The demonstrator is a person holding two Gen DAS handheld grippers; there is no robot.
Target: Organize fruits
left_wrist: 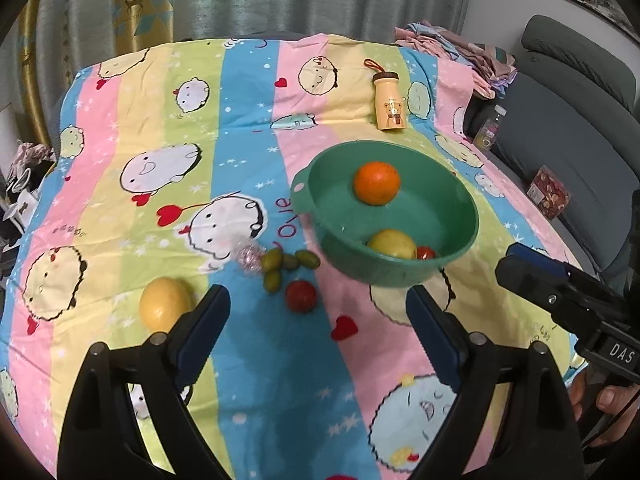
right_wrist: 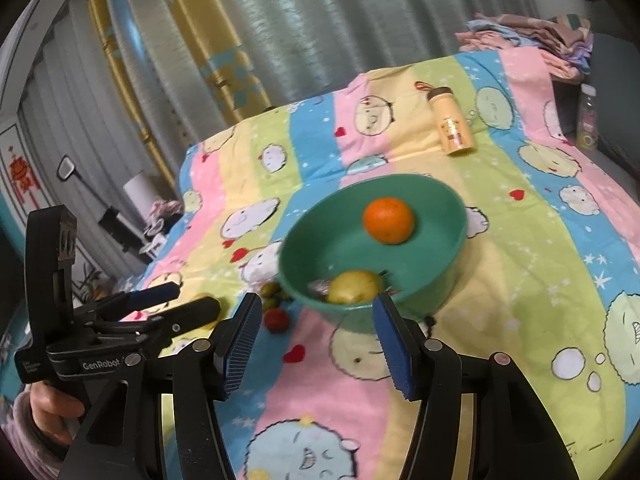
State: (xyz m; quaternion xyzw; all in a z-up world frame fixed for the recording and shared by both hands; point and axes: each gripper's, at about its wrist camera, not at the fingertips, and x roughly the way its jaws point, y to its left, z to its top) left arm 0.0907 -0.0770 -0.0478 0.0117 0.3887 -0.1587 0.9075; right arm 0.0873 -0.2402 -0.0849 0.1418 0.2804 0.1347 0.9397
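Grey-green curtains hang behind a bed spread with a striped cartoon sheet point(left_wrist: 248, 128), and that sheet is what I work over. Through the left wrist camera, my left gripper point(left_wrist: 318, 304) is spread wide with nothing between its fingers. Just ahead of them a small red fruit point(left_wrist: 300, 295) lies on the sheet, with a cluster of green fruits point(left_wrist: 282, 265) a little further on and a crumpled pink wrapper point(left_wrist: 249, 258) touching that cluster. A lemon point(left_wrist: 164, 309) sits just outside my left finger. Ahead and to the right is the green bowl point(left_wrist: 460, 216), holding an orange point(left_wrist: 377, 182) at its far side and a yellow fruit point(left_wrist: 392, 244) beside a red one point(left_wrist: 426, 253) at its near side. Beyond the bowl a yellow bottle point(left_wrist: 389, 102) stands on the sheet. My right gripper point(left_wrist: 560, 288) shows at the right edge, but I cannot tell its state from here. Through the right wrist camera, my right gripper point(right_wrist: 318, 304) is also released and holds nothing. The bowl point(right_wrist: 440, 208) sits directly ahead, its near rim just past the fingertips, and I can see the orange point(right_wrist: 388, 220) and the yellow fruit point(right_wrist: 354, 287) in it. The red fruit point(right_wrist: 276, 319) lies ahead of my left finger, and my left gripper point(right_wrist: 188, 300) reaches in further left.
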